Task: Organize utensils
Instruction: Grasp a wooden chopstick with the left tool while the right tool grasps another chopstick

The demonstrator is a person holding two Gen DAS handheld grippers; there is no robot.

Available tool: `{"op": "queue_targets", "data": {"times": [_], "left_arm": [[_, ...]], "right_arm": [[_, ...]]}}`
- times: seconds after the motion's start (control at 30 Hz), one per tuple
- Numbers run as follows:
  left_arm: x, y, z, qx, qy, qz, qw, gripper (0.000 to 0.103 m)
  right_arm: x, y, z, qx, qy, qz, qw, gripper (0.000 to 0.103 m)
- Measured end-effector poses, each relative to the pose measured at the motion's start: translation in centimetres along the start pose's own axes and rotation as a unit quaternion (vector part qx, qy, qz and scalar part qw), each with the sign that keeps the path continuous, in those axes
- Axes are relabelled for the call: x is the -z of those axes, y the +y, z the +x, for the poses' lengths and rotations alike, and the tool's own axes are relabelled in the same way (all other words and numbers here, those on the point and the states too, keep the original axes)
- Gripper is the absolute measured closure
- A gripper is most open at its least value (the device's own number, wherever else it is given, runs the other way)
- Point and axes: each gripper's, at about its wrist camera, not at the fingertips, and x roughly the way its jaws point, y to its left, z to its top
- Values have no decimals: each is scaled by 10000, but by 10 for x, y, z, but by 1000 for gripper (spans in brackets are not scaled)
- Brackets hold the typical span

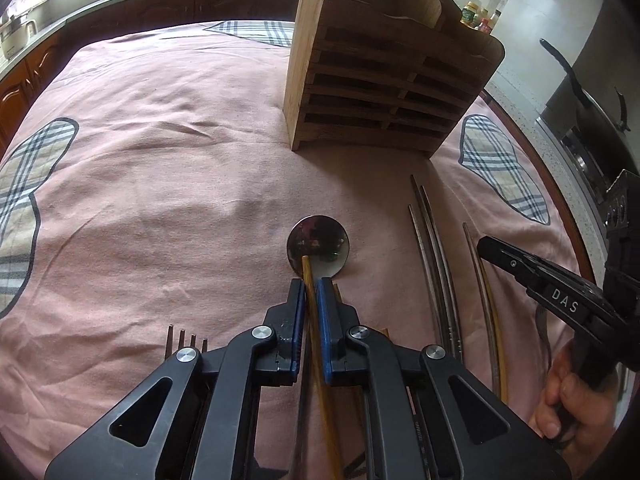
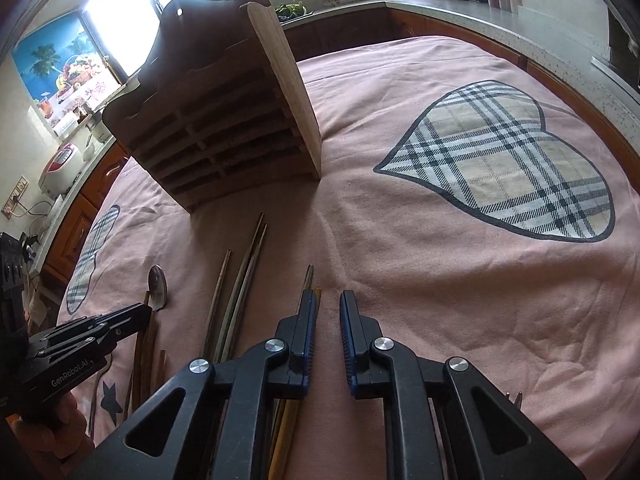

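While clamped: left gripper (image 1: 311,282) pinches a yellow chopstick (image 1: 320,360) over the round steel spoon (image 1: 318,249), lower centre.
Right gripper (image 2: 328,300): parted, holding nothing.
Surface: pink cloth (image 2: 400,280), wooden rack (image 1: 384,68) at the top.

"DAS" on right gripper (image 1: 486,249); "GenRobot.AI" on left gripper (image 2: 146,309).

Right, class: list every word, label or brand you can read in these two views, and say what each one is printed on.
"DAS": white letters on the black right claw, seen from the left wrist view.
"GenRobot.AI": pale letters on the black body of the left claw, seen from the right wrist view.
Small white print on a dark utensil handle: too small to read.
Bottle labels on the far counter: blurred.
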Motion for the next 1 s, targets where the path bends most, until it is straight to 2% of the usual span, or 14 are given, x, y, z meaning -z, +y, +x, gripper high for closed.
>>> {"op": "queue_targets", "data": {"times": [0.03, 0.1, 0.4, 0.47, 0.7, 0.83, 0.9, 1.0], "left_arm": [[0, 0, 0, 19, -5, 5, 10000, 98], [1, 2, -3, 29, -23, -3, 10000, 98], [6, 10, -30, 56, -231, -51, 9997, 98], [7, 12, -35, 71, -258, -82, 9996, 98], [13, 20, -41, 155, -291, -194, 9993, 98], [14, 25, -44, 201, -333, -245, 9989, 98], [14, 27, -45, 236, -340, -257, 9988, 98], [14, 28, -46, 267, -351, -254, 9987, 98]], "right_arm": [[0, -1, 0, -10, 11, 0, 10000, 91], [-1, -1, 1, -38, 31, -2, 10000, 103], [1, -2, -11, -176, -83, 83, 9998, 103], [-1, -3, -11, -242, -64, 173, 9995, 96], [1, 3, 0, -318, 147, 280, 9990, 93], [4, 6, -7, -312, 69, 298, 9990, 80], [5, 10, -4, -79, 128, 137, 9998, 80], [6, 12, -1, 82, 89, 32, 9999, 87]]}}
